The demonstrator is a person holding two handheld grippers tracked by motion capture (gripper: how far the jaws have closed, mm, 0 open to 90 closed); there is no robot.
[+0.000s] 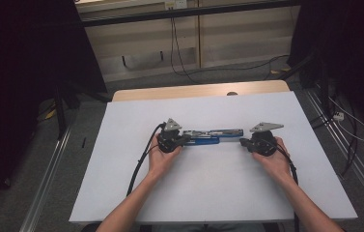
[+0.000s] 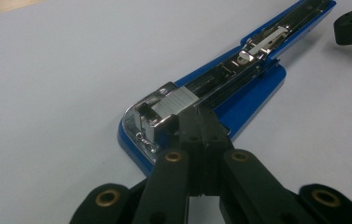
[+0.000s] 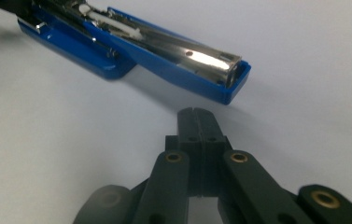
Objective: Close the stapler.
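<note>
My left gripper (image 1: 185, 139), jaws pressed together on nothing, touches the left end of the blue-and-chrome stapler (image 1: 208, 136) lying opened out flat at the middle of the white table (image 1: 136, 193). Its long axis runs left to right. Just beside its right end sits my right gripper (image 1: 243, 142), jaws likewise closed and empty, with nothing between.
</note>
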